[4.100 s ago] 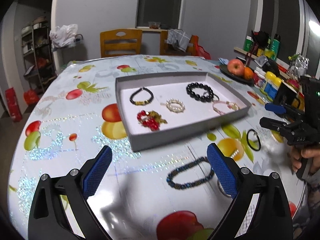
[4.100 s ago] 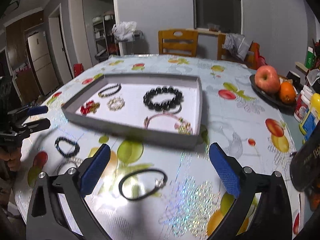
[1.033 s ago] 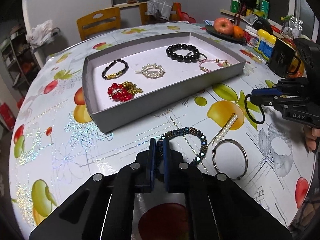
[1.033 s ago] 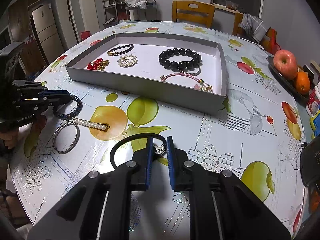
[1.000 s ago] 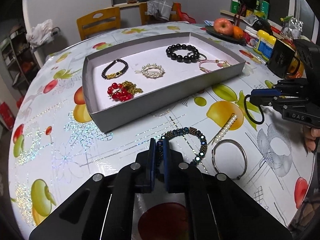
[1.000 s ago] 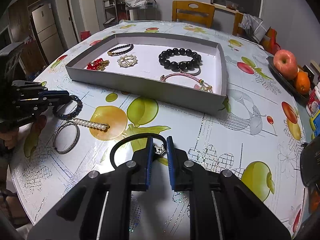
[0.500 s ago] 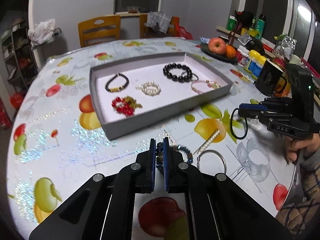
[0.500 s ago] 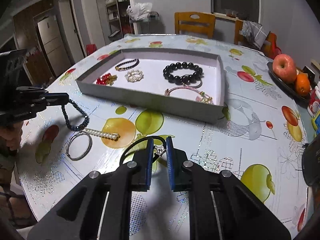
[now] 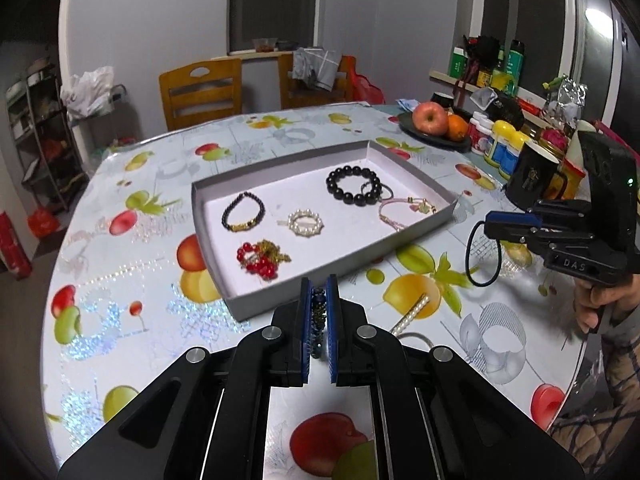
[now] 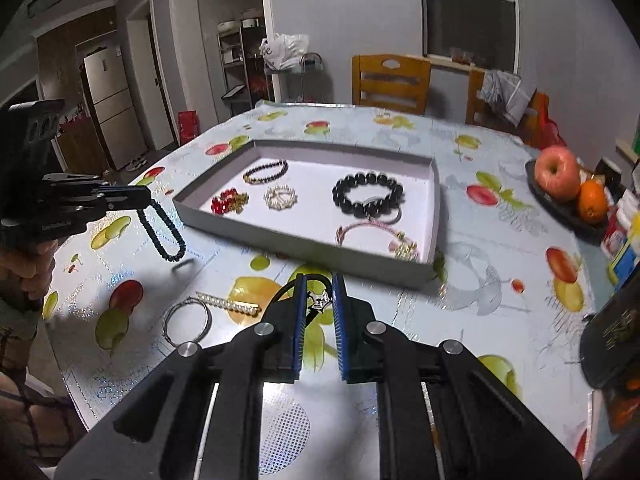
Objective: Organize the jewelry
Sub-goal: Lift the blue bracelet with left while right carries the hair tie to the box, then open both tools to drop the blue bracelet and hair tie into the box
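The dark blue beaded bracelet point(image 10: 162, 232) hangs as a loop from the left gripper point(image 9: 319, 308), whose blue pads are clenched on it; it dangles clear of the tablecloth, just outside the near-left wall of the grey tray point(image 9: 304, 280). From that gripper the tray lies straight ahead and close, its long axis running left to right across the view, so the left hand is the nearer one to the open floor beside the red bead cluster point(image 9: 258, 262). The right gripper point(image 10: 319, 300) is pinched on the black cord bracelet point(image 9: 482, 254), which hangs below its tips beside the tray's near-right corner, close to the pink cord bracelet point(image 10: 372, 234) inside. Against the tray, the pearl hair clip point(image 10: 228, 304) and the silver bangle point(image 10: 187, 322) lie on the table in front of its near wall, untouched.

A second ago both bracelets lay flat on the cloth under closed pads; now both are lifted and hanging, and both grippers have risen and stand nearer the tray.
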### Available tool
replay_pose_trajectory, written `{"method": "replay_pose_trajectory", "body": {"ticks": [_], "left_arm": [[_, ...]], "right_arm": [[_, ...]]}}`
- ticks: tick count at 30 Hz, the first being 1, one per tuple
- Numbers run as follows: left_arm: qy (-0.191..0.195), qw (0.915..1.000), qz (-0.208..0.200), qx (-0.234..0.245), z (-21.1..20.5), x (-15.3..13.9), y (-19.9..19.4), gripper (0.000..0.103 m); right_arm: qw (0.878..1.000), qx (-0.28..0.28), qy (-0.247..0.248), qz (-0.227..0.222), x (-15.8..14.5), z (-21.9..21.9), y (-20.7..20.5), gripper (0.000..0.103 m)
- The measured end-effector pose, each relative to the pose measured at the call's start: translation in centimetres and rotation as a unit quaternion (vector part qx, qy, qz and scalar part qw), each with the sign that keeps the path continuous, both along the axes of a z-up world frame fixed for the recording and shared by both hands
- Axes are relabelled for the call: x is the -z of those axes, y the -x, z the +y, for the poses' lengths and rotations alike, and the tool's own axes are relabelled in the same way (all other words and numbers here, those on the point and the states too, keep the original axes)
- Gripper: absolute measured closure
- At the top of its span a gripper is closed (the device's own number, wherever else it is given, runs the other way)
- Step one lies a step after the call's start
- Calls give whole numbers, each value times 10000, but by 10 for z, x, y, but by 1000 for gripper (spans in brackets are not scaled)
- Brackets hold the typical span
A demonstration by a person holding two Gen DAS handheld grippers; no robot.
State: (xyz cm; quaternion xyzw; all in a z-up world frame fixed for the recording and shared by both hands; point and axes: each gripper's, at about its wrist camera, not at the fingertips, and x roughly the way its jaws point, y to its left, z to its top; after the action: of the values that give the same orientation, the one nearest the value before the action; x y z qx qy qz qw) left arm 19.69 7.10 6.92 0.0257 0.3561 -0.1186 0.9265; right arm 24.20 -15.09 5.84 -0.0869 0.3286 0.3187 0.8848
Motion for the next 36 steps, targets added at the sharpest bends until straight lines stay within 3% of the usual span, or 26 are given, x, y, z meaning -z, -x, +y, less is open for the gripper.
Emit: {"method": "replay_pose_trajectory", "body": {"ticks": [10, 22, 29, 36], "left_arm": [[-88, 9995, -280, 98, -10, -26, -2, 95], [-403, 9964, -735, 153, -33, -54, -30, 95], [-159, 9974, -664, 214, -40, -45, -64, 95], [-12, 9990, -406, 186, -47, -12, -94, 95]], "right_arm": [[9989, -149, 110, -441, -40, 14, 1, 90], [9991, -222, 136, -347, -39, 54, -49, 90], [9993, -114, 190, -292, -27, 71, -72, 90], [9999, 147, 15, 12, -3, 67, -93, 90]]}}
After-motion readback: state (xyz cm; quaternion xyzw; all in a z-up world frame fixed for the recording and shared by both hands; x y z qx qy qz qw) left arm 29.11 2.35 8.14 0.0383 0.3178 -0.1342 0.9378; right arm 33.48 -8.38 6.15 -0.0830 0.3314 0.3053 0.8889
